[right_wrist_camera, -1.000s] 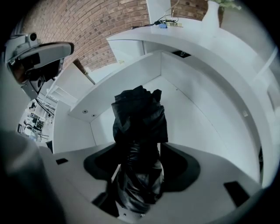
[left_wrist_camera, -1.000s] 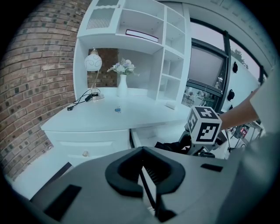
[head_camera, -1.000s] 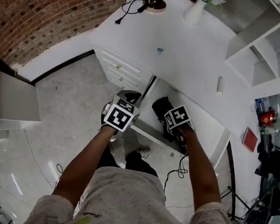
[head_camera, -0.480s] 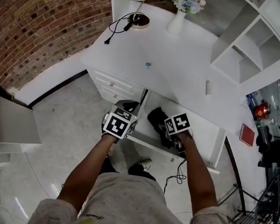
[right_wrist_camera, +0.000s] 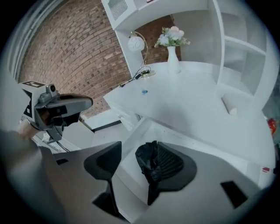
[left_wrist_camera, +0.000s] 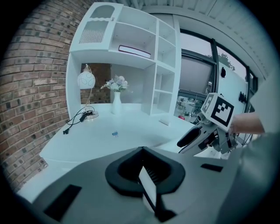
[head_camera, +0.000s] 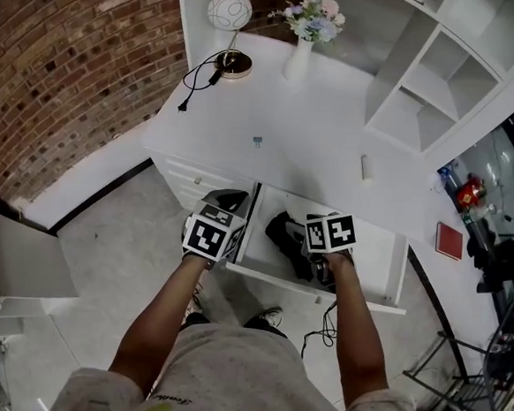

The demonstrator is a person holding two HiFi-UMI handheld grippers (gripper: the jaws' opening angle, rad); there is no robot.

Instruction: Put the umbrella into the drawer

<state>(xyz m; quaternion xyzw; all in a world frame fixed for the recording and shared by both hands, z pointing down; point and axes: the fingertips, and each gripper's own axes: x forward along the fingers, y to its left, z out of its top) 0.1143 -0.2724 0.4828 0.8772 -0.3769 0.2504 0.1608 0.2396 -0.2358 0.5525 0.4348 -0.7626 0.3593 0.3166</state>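
Observation:
The black folded umbrella [head_camera: 285, 238] lies inside the open white drawer [head_camera: 373, 254] under the desk top. My right gripper [head_camera: 320, 254] hovers over it. In the right gripper view the jaws of the right gripper [right_wrist_camera: 138, 159] stand apart and open. The umbrella [right_wrist_camera: 148, 162] rests against the right-hand jaw, and the bare drawer [right_wrist_camera: 129, 175] bottom shows beside the other. My left gripper [head_camera: 229, 198] sits at the drawer's front left corner. In its own view the left gripper [left_wrist_camera: 146, 175] is shut, with nothing between the jaws.
On the white desk [head_camera: 316, 125] stand a globe lamp [head_camera: 230, 12] with a loose cord [head_camera: 196, 76], a vase of flowers [head_camera: 300, 48], a small blue clip [head_camera: 257, 141] and a white roll [head_camera: 364, 167]. Shelves [head_camera: 426, 80] rise behind. A cable [head_camera: 323, 316] lies on the floor.
The head view has lifted and now shows more of the desk. Both grippers stay at the open drawer, and the umbrella still lies inside it.

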